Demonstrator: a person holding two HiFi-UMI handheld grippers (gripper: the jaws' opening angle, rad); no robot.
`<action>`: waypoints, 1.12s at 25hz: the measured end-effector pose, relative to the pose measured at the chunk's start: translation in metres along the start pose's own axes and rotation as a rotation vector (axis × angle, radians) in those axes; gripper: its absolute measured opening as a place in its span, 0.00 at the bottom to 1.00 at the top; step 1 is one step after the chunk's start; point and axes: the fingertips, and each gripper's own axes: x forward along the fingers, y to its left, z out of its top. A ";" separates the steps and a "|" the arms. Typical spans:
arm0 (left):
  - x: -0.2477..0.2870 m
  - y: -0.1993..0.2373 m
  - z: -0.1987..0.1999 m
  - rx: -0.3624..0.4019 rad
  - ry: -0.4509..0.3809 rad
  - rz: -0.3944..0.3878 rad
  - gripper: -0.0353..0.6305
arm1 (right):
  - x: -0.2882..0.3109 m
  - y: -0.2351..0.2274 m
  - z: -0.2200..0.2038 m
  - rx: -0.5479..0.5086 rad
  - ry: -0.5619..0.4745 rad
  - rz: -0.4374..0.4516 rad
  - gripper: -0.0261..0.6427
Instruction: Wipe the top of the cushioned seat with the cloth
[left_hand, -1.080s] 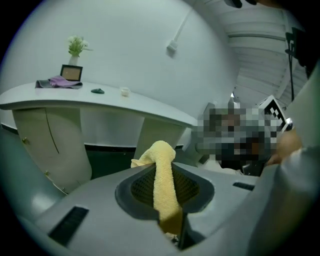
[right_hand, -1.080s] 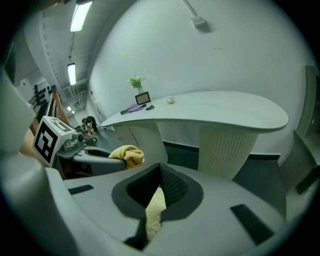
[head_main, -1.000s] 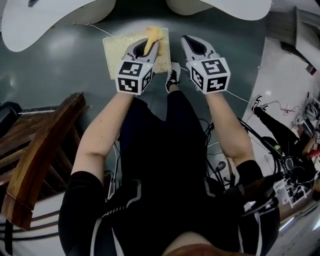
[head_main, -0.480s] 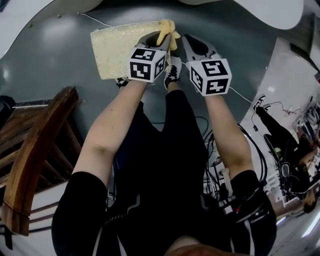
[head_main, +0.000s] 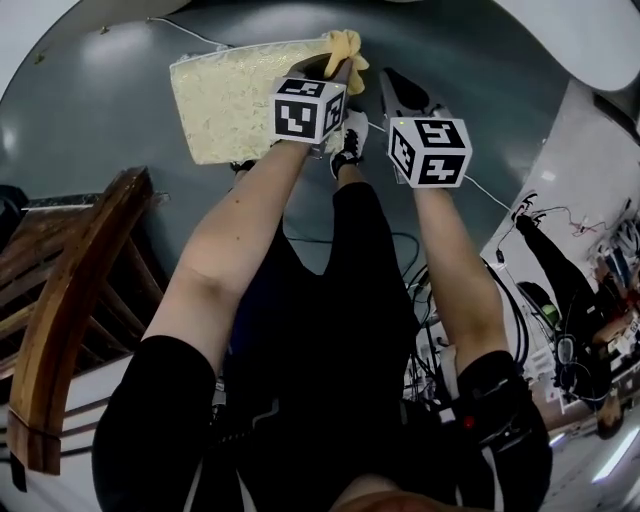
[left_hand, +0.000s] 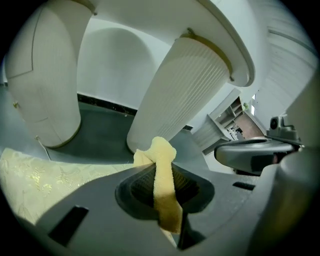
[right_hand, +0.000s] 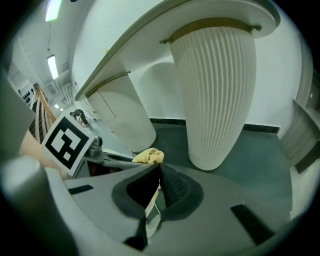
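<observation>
1. Yellow terry cloth (head_main: 343, 45) sits pinched in the L gripper (head_main: 330, 68). The jaws are closed on its middle; a lump sticks out past the tips and a tail hangs back toward the camera in the left gripper view (left_hand: 161, 150).
2. Print: the only marks to read are black-and-white squares on the cube of each gripper. They carry no letters or brand.
3. The seat (head_main: 225, 100) is pale yellow w/ a faint leafy pattern and lies on the dark grey floor (head_main: 100, 130). The cloth is at the seat's far R corner in the head view. In the left gripper view the seat (left_hand: 45, 175) spreads low and L of the jaws. Can't tell if cloth and seat touch.
4. The R gripper (head_main: 395, 85) is just beside the L one, off the seat's R edge. Its jaws (right_hand: 159, 167) meet at the tips w/ nothing between them, and a thin slit shows lower down.
5. Ahead stand a white ribbed pedestal (right_hand: 215, 95) and a smooth white one (right_hand: 125, 115).
6. A wooden chair (head_main: 70, 320) is at the L, well apart from the seat. A black-and-white shoe (head_main: 350, 135) sits below the grippers.
</observation>
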 end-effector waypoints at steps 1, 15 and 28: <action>0.004 0.006 -0.002 -0.032 0.012 0.012 0.14 | 0.005 0.001 -0.002 -0.001 0.005 0.004 0.05; 0.011 0.041 -0.011 -0.046 0.067 0.085 0.14 | 0.023 0.020 -0.008 0.005 0.034 0.000 0.05; -0.042 0.110 -0.011 -0.071 0.015 0.084 0.14 | 0.041 0.069 0.005 -0.012 0.035 0.014 0.05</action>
